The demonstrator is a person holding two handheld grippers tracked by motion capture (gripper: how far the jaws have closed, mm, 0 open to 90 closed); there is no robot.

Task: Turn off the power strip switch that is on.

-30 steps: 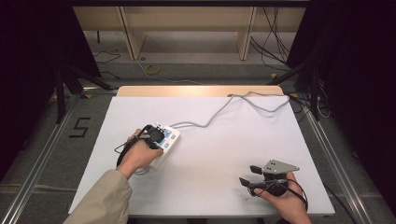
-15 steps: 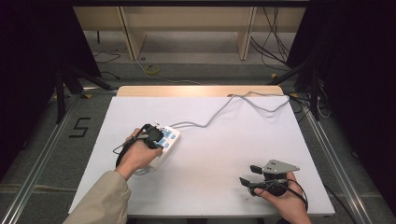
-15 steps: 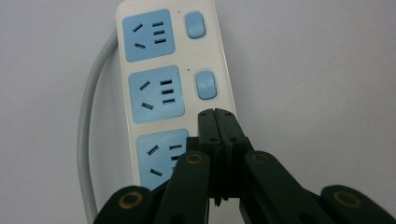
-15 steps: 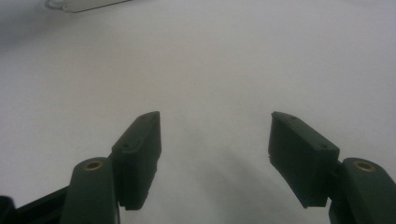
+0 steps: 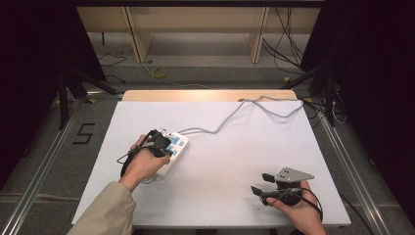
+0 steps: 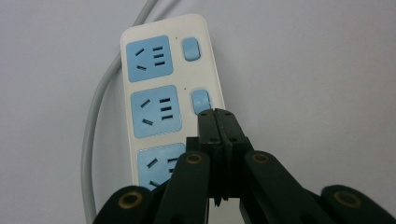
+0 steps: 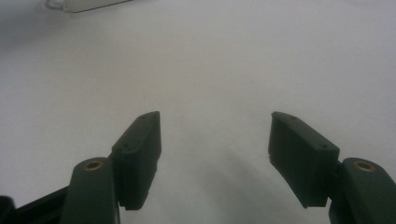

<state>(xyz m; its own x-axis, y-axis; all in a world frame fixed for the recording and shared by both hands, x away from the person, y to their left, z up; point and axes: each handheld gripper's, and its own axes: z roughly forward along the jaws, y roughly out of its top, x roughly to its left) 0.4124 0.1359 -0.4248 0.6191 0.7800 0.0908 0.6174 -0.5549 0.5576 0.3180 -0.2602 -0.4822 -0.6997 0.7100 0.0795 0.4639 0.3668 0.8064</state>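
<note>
Overall light: the white table point(image 5: 220, 161) is evenly and brightly lit from above; the room at both sides falls into near black.
Shadows: soft and short; faint grey ones lie under the right gripper point(image 7: 215, 135) jaws.
Glare: a pale wash across the table top, with no hard highlights.
Sharpness: the left gripper view is crisp on the power strip point(image 6: 166, 93); the nearest jaw parts are softer.
Blur: the right gripper view is hazy and grainy, its upper left corner dim.
</note>
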